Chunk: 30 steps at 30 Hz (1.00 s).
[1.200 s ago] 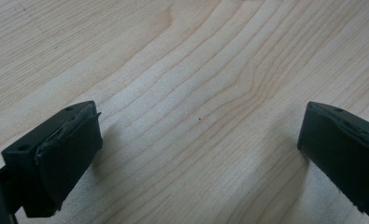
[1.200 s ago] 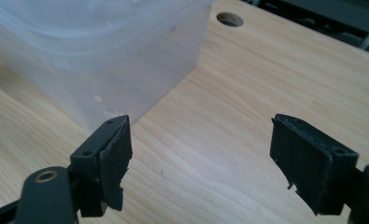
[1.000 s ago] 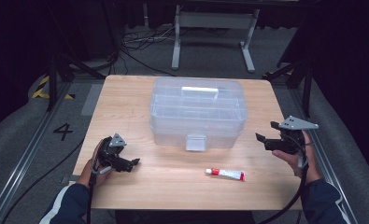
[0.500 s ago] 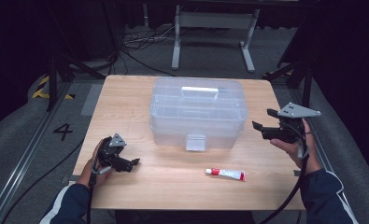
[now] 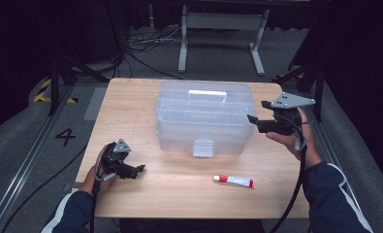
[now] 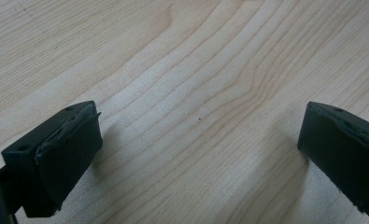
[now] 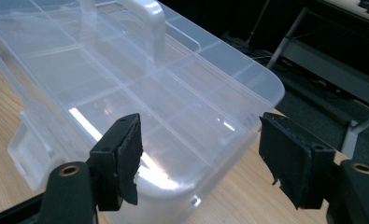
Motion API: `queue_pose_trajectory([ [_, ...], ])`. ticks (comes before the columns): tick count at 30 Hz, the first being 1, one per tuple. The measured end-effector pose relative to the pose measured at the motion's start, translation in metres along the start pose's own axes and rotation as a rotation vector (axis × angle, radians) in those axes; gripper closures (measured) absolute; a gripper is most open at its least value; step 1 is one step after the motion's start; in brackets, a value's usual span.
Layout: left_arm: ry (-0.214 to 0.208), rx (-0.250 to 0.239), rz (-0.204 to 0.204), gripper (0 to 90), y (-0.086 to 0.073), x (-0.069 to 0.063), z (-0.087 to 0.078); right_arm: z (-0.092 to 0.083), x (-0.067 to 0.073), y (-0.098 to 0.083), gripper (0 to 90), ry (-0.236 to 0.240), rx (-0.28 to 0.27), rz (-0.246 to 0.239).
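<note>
Clear plastic storage box sits mid-tabletop, toward the far edge, lid shut, white handle lying flat on top, front latch facing the person. Divider compartments are visible through the lid in the right gripper view; contents can't be made out.

Right gripper is held off the tabletop at the box's right end, level with the lid, jaws pointing at the box. In its own view the jaws straddle the near right corner of the box, with a gap on both sides and pads not pressing on anything. Jaws have just been closing somewhat but are wide apart, with nothing gripped.

Small white tube with a red cap lies flat on the tabletop in front of the box, right of the latch, well apart from both grippers.

Left gripper rests low at the near left of the tabletop, well apart from the box, pointing right. Its own view shows jaws spread wide over bare wood grain, holding nothing.
</note>
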<state>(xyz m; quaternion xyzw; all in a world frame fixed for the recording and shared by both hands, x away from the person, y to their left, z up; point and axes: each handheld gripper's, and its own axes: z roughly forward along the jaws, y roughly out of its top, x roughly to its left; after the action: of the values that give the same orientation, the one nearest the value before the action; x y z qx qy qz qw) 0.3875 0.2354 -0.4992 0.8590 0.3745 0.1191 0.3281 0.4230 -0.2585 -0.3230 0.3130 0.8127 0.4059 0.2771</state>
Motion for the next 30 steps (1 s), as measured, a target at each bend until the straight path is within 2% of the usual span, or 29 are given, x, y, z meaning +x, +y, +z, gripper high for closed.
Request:
queue_pose_trajectory([
  [2,-0.002,0.001,0.000,0.0,0.000,0.000,0.000,0.003,0.001,0.002,31.3,0.008,0.005,-0.003],
  [4,-0.002,0.002,0.000,0.0,0.000,0.000,0.000,0.014,0.006,0.011,31.6,0.014,0.021,-0.025],
  [9,-0.003,0.002,0.000,0.0,0.000,0.000,0.000,0.029,0.012,0.021,32.5,0.036,0.042,-0.040],
  [12,-0.001,0.002,0.001,0.1,0.000,0.000,0.000,0.037,0.015,0.028,35.4,0.024,0.055,-0.062],
  [15,0.002,0.002,-0.001,0.1,0.000,0.000,0.000,0.041,0.016,0.032,35.9,0.028,0.052,-0.059],
  [23,0.006,0.001,0.003,0.2,0.000,-0.001,0.000,0.063,0.015,0.049,38.5,0.024,0.092,-0.060],
  [25,0.011,-0.001,0.010,0.2,0.000,-0.001,-0.001,0.067,0.013,0.050,41.2,0.025,0.097,-0.054],
  [27,0.012,0.003,-0.008,0.2,0.001,-0.001,0.000,0.070,0.011,0.051,43.7,0.029,0.102,-0.045],
  [30,0.016,0.014,0.000,0.3,0.003,-0.001,0.000,0.073,0.011,0.053,46.1,0.028,0.109,-0.056],
])
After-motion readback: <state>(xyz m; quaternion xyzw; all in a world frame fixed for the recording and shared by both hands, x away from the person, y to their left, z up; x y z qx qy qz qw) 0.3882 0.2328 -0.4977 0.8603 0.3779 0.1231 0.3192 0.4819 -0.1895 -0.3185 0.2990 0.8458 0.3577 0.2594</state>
